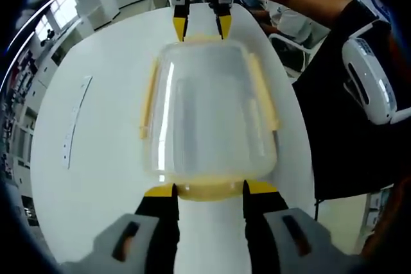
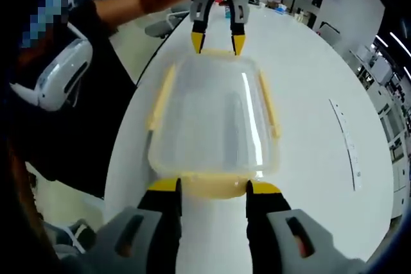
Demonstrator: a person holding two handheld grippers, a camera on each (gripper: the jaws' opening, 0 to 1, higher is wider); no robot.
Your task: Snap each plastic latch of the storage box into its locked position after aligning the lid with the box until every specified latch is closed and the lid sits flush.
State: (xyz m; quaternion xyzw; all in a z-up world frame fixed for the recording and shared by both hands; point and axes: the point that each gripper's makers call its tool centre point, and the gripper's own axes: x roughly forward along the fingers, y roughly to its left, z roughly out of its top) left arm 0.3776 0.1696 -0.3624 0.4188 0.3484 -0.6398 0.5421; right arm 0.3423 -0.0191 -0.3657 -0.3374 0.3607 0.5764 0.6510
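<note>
Table (image 1: 96,178): white, rounded, broad; carries the box at its middle.
Person (image 1: 350,133): stands at one long edge of the table in dark clothing, a white headset (image 1: 369,78) hanging at the chest.
Storage box (image 1: 209,110): clear plastic, rectangular with rounded corners, resting flat at the middle of the table between the two grippers; inside looks empty, though glare on the lid blurs the view.
Lid (image 2: 215,120): clear, seated on the box, a bright streak of reflected light along it.
Long-side latches (image 1: 149,97): pale yellow strips, one along each long side, seemingly lying against the box wall.
End latches (image 1: 209,189): pale yellow flaps, one at each short end, each set between a pair of yellow jaw tips.
Left gripper (image 1: 209,188): jaws spread apart, released, yellow tips at either end of the near end latch, apparently touching the box edge; nothing clamped.
Right gripper (image 2: 212,186): same stance at the opposite short end, jaws apart and released, tips flanking that latch.
Paper strip (image 1: 76,123): thin, white, with small marks, lying on the table well apart from the box.
</note>
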